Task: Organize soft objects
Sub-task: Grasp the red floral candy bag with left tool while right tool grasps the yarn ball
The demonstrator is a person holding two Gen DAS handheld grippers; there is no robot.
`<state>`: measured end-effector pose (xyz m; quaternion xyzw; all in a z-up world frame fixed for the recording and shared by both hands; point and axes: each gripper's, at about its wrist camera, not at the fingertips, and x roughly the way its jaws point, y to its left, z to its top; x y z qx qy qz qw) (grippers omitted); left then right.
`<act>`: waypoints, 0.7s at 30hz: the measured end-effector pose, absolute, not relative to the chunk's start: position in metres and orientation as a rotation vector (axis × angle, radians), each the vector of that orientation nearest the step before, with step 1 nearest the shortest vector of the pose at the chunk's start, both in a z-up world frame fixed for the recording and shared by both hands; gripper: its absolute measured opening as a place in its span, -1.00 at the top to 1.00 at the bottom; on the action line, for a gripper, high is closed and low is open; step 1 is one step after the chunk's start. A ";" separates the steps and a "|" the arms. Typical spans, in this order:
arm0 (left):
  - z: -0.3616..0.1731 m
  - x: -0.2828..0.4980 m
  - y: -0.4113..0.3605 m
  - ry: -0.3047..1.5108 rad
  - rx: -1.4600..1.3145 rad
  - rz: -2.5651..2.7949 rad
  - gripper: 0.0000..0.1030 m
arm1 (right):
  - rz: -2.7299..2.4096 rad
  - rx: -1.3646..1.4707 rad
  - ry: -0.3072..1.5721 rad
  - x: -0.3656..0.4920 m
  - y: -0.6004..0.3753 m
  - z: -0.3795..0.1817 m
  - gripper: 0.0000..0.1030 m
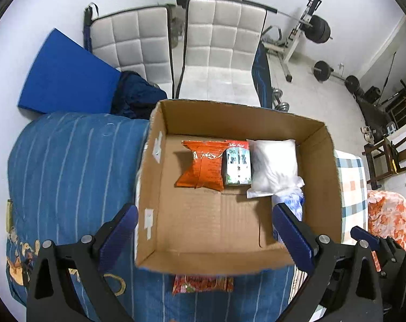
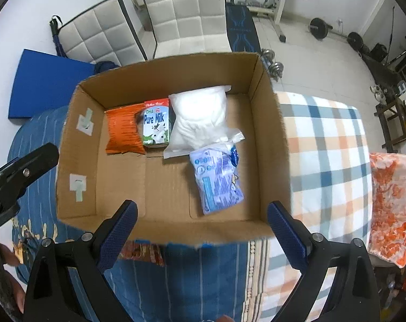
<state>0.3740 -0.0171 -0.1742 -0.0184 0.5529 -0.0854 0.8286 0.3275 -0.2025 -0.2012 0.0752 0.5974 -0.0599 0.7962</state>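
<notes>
An open cardboard box (image 1: 149, 187) (image 2: 272, 139) rests on the bed. Inside, along its far side, lie an orange snack bag (image 1: 204, 165) (image 2: 122, 130), a Pure Milk carton (image 1: 237, 165) (image 2: 156, 123) and a white soft pack (image 1: 274, 165) (image 2: 200, 116). A blue-and-white packet (image 2: 219, 179) lies in front of the white pack, partly hidden in the left wrist view (image 1: 293, 201). A red snack packet (image 1: 203, 283) (image 2: 144, 252) lies on the bed just before the box's near wall. My left gripper (image 1: 204, 233) and right gripper (image 2: 201, 230) are both open and empty above the near wall.
The bed has a blue striped quilt (image 1: 68, 166), a plaid blanket (image 2: 326, 155) and an orange floral cloth (image 2: 393, 209). Beyond stand white padded chairs (image 1: 216, 53), a blue mat (image 1: 66, 75) and weights (image 1: 319, 29).
</notes>
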 end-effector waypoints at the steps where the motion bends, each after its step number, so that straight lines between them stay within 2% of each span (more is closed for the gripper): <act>1: -0.170 0.368 -0.016 1.161 -0.035 -0.179 -0.99 | -0.129 0.163 1.275 0.323 -0.202 -0.197 -0.92; 15: -0.108 0.278 -0.009 1.011 0.011 -0.169 -0.99 | -0.118 0.163 1.147 0.246 -0.198 -0.126 -0.92; 21: -0.113 0.244 -0.002 1.017 0.044 -0.132 -0.99 | -0.032 0.129 1.244 0.208 -0.183 -0.145 -0.92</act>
